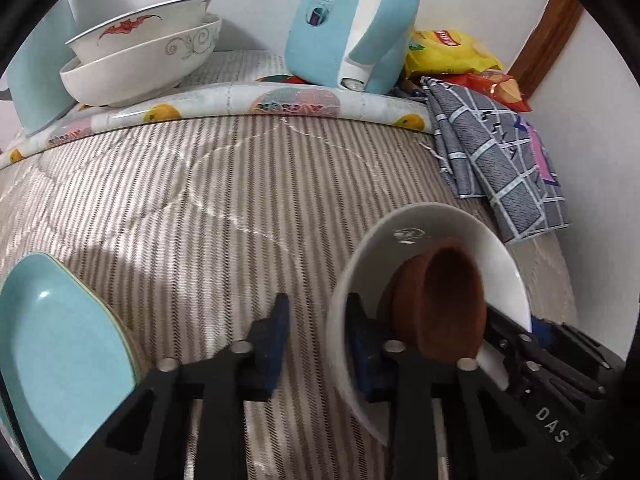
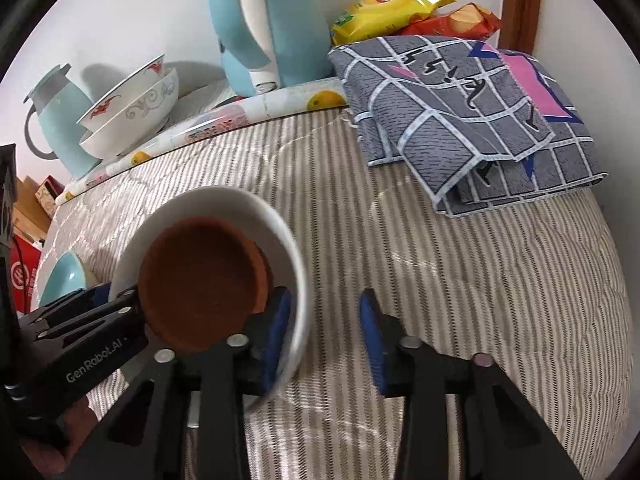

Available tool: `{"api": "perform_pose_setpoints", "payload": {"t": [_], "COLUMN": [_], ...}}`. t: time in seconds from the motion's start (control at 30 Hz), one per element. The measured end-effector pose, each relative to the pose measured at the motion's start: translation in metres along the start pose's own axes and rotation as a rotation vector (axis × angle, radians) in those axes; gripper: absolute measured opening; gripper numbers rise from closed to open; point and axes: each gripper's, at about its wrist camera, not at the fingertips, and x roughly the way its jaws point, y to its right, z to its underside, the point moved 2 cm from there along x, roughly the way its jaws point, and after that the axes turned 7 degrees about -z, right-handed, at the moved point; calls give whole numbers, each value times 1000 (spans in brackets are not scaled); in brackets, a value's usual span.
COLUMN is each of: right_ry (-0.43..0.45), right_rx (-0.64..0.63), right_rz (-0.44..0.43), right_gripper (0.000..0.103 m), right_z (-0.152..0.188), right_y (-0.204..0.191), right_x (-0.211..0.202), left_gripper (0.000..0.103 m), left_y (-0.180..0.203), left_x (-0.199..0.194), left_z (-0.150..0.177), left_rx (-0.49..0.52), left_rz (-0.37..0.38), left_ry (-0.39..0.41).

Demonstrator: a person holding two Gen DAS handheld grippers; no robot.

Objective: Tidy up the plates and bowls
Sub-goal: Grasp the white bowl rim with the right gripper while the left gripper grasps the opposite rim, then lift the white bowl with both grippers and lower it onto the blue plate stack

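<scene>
A white bowl (image 1: 420, 224) (image 2: 224, 204) sits on the striped cloth with a smaller brown bowl (image 1: 452, 292) (image 2: 204, 276) inside it. My left gripper (image 1: 318, 304) straddles the bowl's left rim, one pad inside and the other outside with a visible gap. My right gripper (image 2: 326, 296) straddles the opposite rim the same way, its outer pad well clear of the wall. Neither pair of pads visibly presses on the bowl. A stack of teal plates (image 1: 60, 340) (image 2: 66, 276) lies to the left.
Two stacked white patterned bowls (image 1: 140, 52) (image 2: 132, 112) stand at the back left beside a pale blue jug (image 2: 60, 120). A light blue kettle (image 1: 352, 20) (image 2: 272, 20), snack bags (image 2: 392, 4) and a folded checked cloth (image 1: 500, 160) (image 2: 460, 120) fill the back right.
</scene>
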Motion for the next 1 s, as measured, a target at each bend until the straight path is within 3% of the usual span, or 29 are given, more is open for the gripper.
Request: {"api": "perform_pose_setpoints", "payload": {"t": [0.13,1.0], "right_ry": [2,8], "right_rx": [2,93], "right_rz": [-25,-25], "right_gripper": [12,10], "right_z": [0,22], "right_y": [-5,-3], "right_x": [0,-30], "left_gripper": [10,9], "left_y": [6,11], "left_x": [-1,-30], "left_z": [0,23], "left_rx": [19,16], "left_rz": [8,26], "left_ry": [8,30]}}
